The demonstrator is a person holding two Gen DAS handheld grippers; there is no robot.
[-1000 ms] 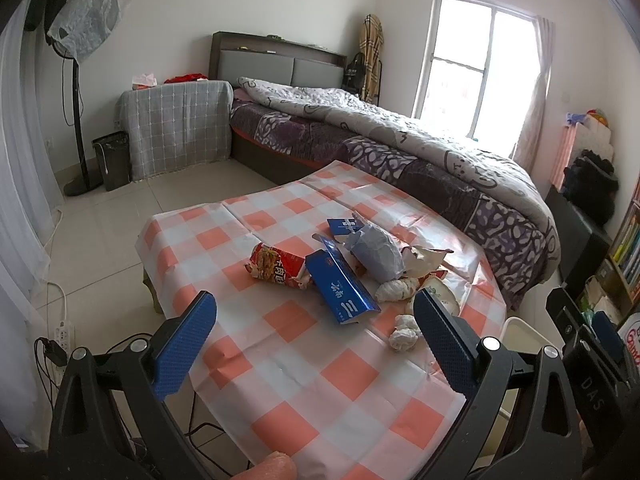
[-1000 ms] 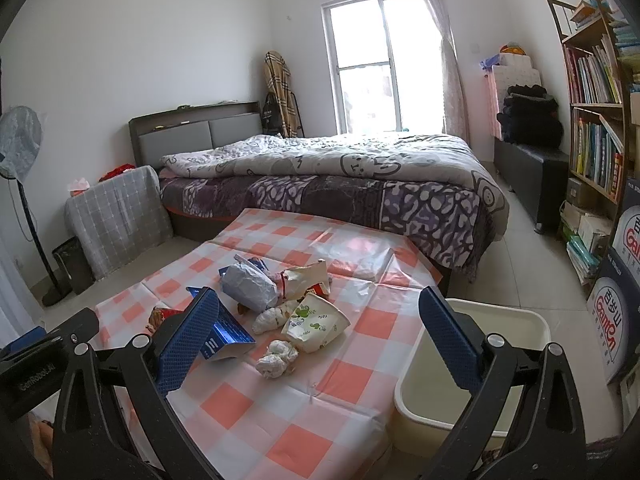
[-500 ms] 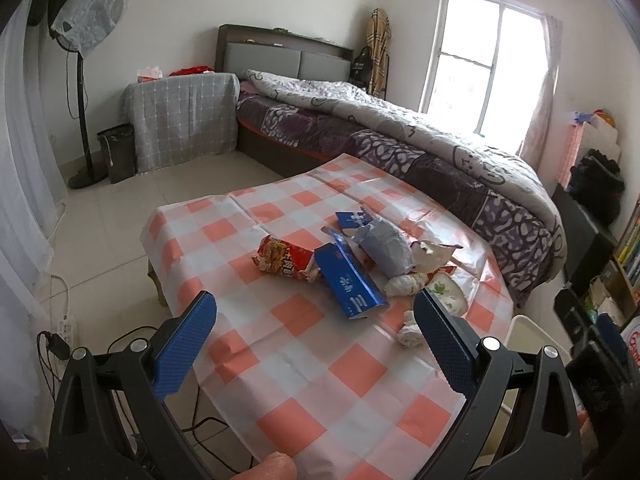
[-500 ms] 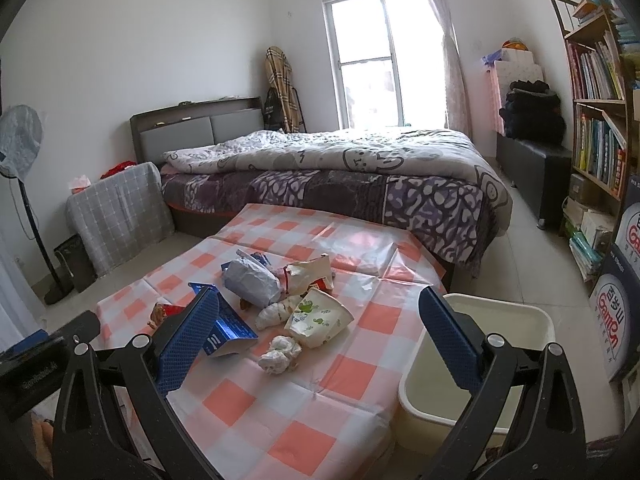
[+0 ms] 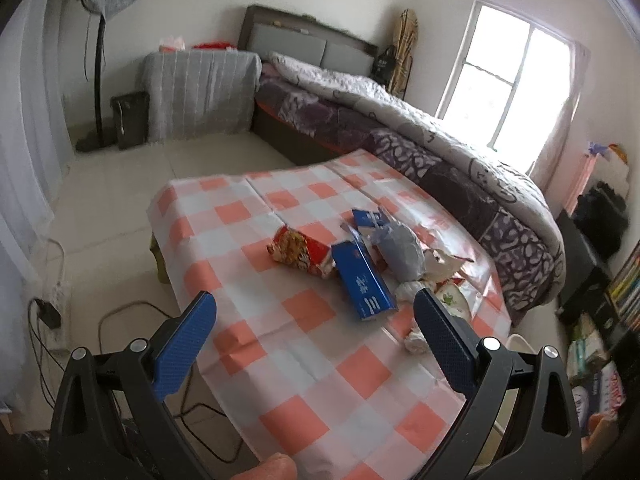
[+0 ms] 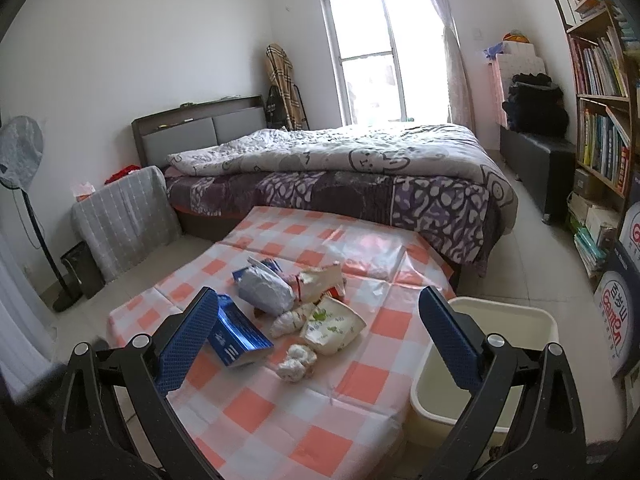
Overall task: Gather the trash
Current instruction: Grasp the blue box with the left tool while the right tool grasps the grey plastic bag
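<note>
While we held both grippers wide apart and empty, the left gripper (image 5: pixel 314 334) had swung over the past second: its view, blurred with the motion, had turned leftward so the table (image 5: pixel 280 344) filled the middle and the trash pile sat toward 1 o'clock, nearer than before. The right gripper (image 6: pixel 318 330) had drifted only slightly, closing a little on the same pile. Nothing on the table had been touched; each piece lay where it had a second earlier. In the left view the red wrapper (image 5: pixel 300 250) lay at 12 o'clock, touching the blue box (image 5: pixel 362 282) just to its right, with the grey bag (image 5: pixel 400 250) beyond the box. In the right view the blue box (image 6: pixel 236 334) sat against the left finger's edge at 10 o'clock, the grey bag (image 6: pixel 266 290) behind it, a white packet (image 6: pixel 332 324) at 12 o'clock and a tissue wad (image 6: pixel 296 362) just in front of that. The bin (image 6: pixel 548 320) stood off the table's right edge at 3 o'clock, seemingly empty. We judged collecting had not begun: this was the approach, and the left gripper's turn suggested it was lining up on the wrapper or box, while the right stood closest to the wad and the bin.
</note>
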